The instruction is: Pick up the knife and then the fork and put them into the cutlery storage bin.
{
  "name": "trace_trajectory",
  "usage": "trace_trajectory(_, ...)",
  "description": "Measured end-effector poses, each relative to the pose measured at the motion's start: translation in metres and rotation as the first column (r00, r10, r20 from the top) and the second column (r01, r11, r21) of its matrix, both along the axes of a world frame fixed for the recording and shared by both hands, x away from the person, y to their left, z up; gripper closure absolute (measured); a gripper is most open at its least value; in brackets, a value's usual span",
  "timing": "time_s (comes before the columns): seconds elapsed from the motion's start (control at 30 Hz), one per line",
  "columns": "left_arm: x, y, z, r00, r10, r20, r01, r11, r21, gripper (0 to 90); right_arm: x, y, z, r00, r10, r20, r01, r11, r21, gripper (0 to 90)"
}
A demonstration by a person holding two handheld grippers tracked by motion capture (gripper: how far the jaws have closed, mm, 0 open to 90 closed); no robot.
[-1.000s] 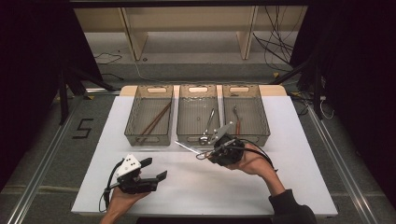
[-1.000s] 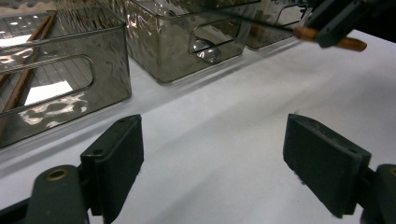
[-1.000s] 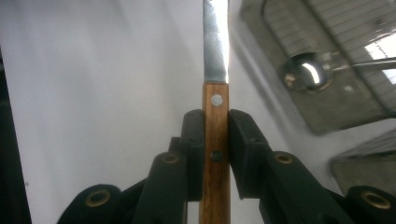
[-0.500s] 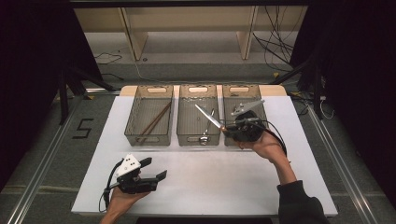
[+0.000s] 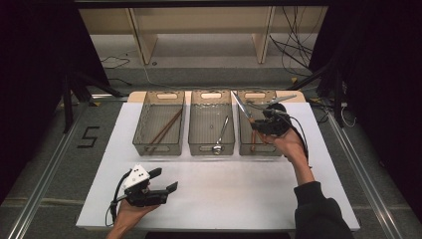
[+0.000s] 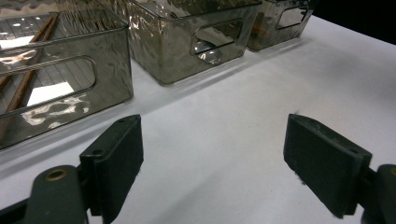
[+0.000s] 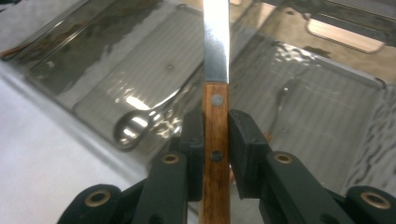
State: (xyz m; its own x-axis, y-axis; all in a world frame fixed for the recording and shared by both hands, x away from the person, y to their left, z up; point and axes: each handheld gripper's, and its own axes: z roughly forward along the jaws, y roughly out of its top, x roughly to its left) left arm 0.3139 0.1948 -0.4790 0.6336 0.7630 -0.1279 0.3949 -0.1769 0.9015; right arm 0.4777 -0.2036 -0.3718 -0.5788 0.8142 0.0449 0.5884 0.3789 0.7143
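A knife with a wooden handle [image 7: 216, 156] and a steel blade [image 5: 241, 106] is clamped in my right gripper [image 5: 260, 123], which is shut on the handle [image 7: 216, 126]. It hangs over the right bin [image 5: 259, 150], and the blade points up and left towards the middle bin [image 5: 211, 147]. A spoon [image 5: 220, 138] lies in the middle bin, also seen below the knife [image 7: 132, 127]. My left gripper [image 5: 165, 180] rests low over the white table [image 5: 234, 199] at the front left. It is open [image 6: 212, 140] with nothing between the jaws.
Three clear grey bins stand in a row at the back of the table. Brown chopsticks [image 5: 164, 128] lie in the left bin [image 6: 56, 93]. Another wooden-handled piece [image 5: 254, 140] lies in the right bin. Beyond the table are shelves and cables on the floor.
My right gripper has carried the knife from in front of the middle bin up and to the right, over the right bin. The left gripper has stayed put.
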Motion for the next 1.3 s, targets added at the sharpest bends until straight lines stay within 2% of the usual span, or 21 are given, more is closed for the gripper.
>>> trace_trajectory(0.17, 0.0, 0.0, 0.0, 1.0, 0.002, 0.0, -0.002, 1.0, 0.0, 19.7, 0.012, -0.007, -0.002, 0.9976, -0.064, -0.025, 0.064, 0.998, 0.01, 77.1)
trace_trajectory(0.4, 0.0, 0.0, 0.0, 1.0, 0.001, 0.0, -0.001, 1.0, 0.0, 19.7, 0.022, -0.01, -0.008, 0.9927, -0.11, -0.049, 0.111, 0.994, 0.012, 77.1)
trace_trajectory(0.73, 0.0, 0.0, 0.0, 1.0, -0.005, -0.005, 0.005, 0.9999, 0.009, 19.7, 0.037, -0.014, -0.017, 0.9785, -0.186, -0.089, 0.187, 0.982, -0.004, 77.1)
trace_trajectory(1.07, 0.0, 0.0, -0.001, 1.0, -0.007, -0.005, 0.007, 1.0, 0.007, 19.7, 0.048, -0.012, -0.03, 0.9689, -0.212, -0.127, 0.209, 0.977, -0.037, 77.0)
trace_trajectory(1.3, 0.0, 0.0, -0.001, 1.0, -0.007, -0.006, 0.007, 1.0, 0.007, 19.7, 0.05, -0.009, -0.036, 0.9694, -0.202, -0.14, 0.197, 0.979, -0.05, 77.0)
